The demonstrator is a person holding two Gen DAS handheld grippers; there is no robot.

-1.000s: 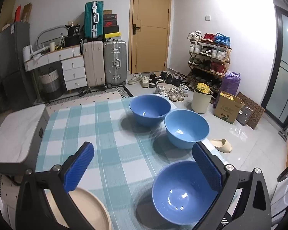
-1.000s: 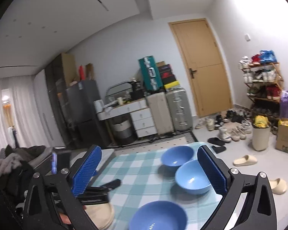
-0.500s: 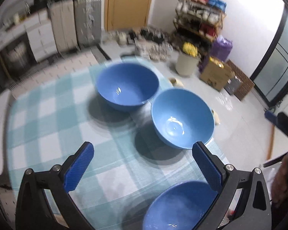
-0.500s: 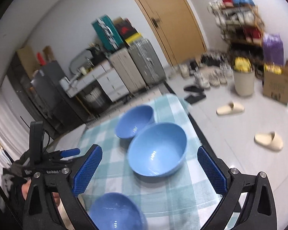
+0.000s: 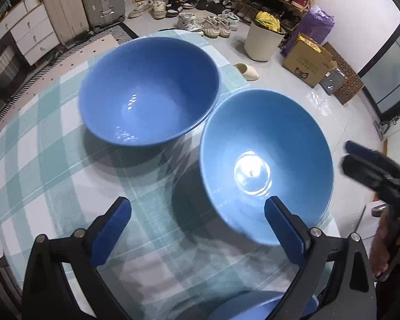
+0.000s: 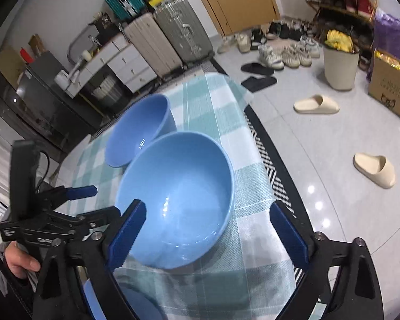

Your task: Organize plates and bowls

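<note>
Left claw [image 5: 197,224] and right claw [image 6: 209,225], both wide open and empty, flank the near bowl [image 6: 177,200]; far bowl [image 5: 149,90] touches it at 11 o'clock. Risk: a careless grip knocks the 2 bowls together.

You are looking at table [image 5: 53,176] wearing teal-and-white checked cloth [image 5: 157,242]. Three blue bowls are sitting on it: far bowl [image 5: 149,90], middle bowl [image 5: 266,165] just beside it, near bowl [image 5: 256,306] peeking in at bottom edge.

Overhead glare, soft shadows, fisheye-warped edges
</note>
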